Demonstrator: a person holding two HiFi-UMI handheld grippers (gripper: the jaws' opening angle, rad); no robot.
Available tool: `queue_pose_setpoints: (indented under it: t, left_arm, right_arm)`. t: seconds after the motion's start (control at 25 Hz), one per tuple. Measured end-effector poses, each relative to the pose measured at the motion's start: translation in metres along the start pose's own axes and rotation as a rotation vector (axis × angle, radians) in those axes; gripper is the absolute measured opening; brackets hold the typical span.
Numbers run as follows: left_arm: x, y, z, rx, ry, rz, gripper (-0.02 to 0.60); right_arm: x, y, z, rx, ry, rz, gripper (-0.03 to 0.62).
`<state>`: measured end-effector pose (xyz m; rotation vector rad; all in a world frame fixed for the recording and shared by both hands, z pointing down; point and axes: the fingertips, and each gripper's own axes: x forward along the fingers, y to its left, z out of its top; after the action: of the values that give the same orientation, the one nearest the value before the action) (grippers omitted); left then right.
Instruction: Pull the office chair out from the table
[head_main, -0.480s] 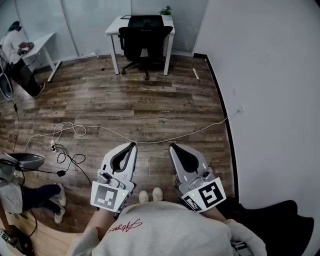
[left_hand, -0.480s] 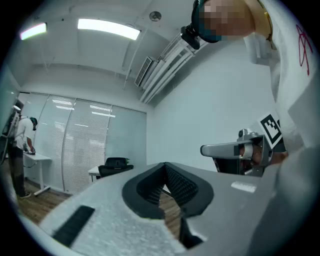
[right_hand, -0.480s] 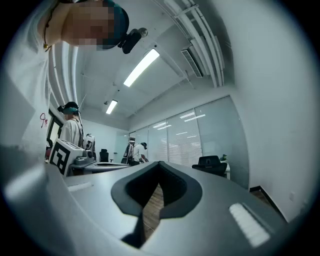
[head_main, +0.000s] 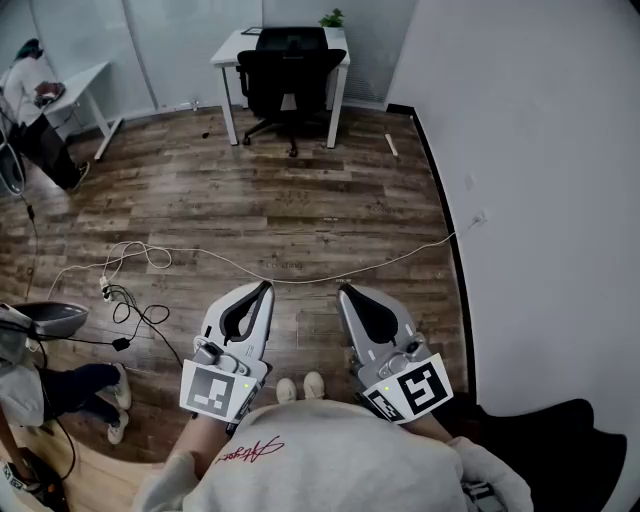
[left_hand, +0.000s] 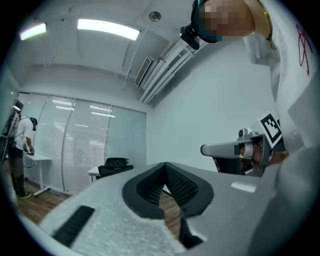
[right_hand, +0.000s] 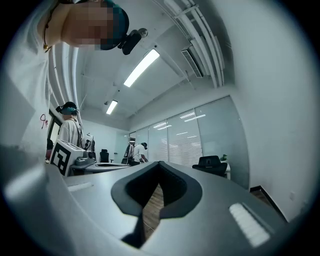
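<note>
A black office chair (head_main: 290, 72) stands tucked under a white table (head_main: 232, 50) at the far end of the room. It also shows small in the left gripper view as the chair (left_hand: 115, 166) and in the right gripper view as the chair (right_hand: 212, 163). My left gripper (head_main: 267, 288) and right gripper (head_main: 343, 291) are held close to my body, far from the chair, side by side and pointing toward it. Both are shut with nothing between their jaws.
A white cable (head_main: 300, 278) runs across the wooden floor just beyond the grippers, with a tangle of black cords (head_main: 135, 318) at the left. A white wall (head_main: 540, 180) lines the right side. A person (head_main: 35, 110) stands at another desk (head_main: 85, 90) at far left.
</note>
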<state>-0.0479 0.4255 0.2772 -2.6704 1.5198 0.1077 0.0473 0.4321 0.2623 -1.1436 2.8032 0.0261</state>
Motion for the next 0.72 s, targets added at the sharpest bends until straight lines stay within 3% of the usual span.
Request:
queue_pose_setpoints:
  t: [0.72]
  left_arm:
    - [0.024,-0.01,-0.005,0.024,0.014,-0.01,0.001]
  right_arm:
    - [-0.007,-0.03,-0.004,-0.014,-0.01,0.0,0.002]
